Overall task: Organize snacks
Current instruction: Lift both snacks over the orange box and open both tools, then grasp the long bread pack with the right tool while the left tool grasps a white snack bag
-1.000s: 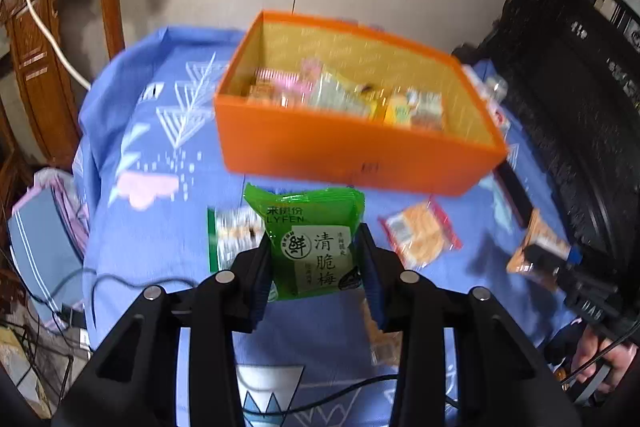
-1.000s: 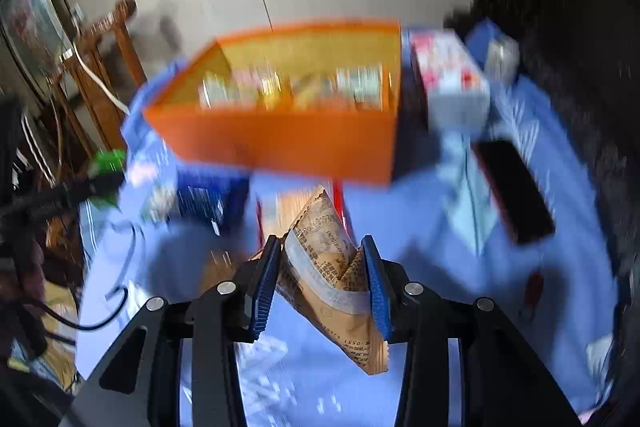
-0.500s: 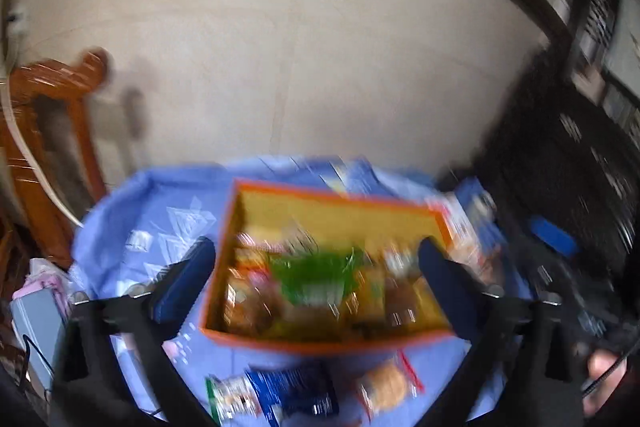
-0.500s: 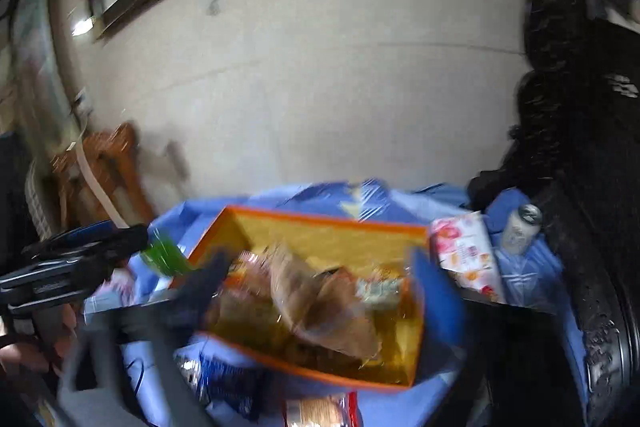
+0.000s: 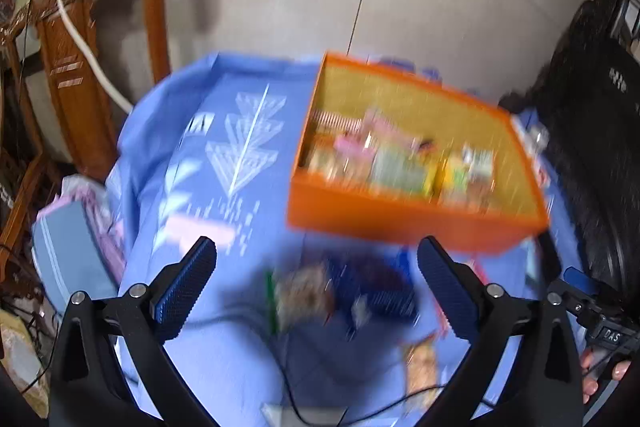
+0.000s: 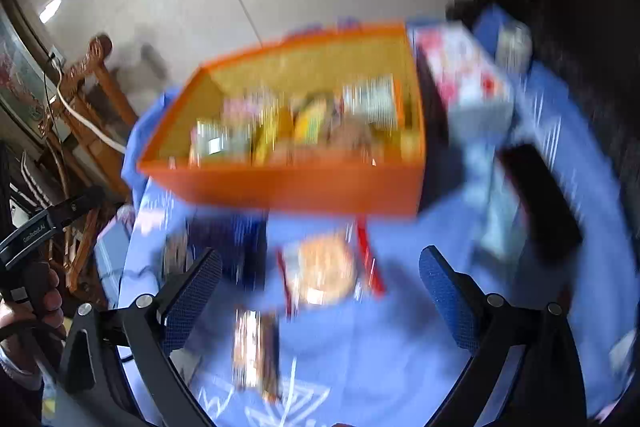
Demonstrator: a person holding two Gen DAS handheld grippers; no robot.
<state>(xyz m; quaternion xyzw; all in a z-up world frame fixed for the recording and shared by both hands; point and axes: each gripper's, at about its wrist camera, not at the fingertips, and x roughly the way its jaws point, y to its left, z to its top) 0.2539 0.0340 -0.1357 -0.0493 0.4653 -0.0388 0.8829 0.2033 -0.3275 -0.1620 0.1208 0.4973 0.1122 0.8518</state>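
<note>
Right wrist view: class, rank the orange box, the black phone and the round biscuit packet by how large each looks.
1. Orange box
2. Black phone
3. Biscuit packet, though blur and nearness to the camera make the last two unsure.

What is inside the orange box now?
The orange box holds a row of snack packets along its near wall. Motion blur hides their labels, and its floor under them is covered.

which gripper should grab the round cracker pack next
Right, probably. The cracker pack lies between the open right gripper's fingers, just below the orange box. The open left gripper frames a blurred dark blue packet instead.
</note>
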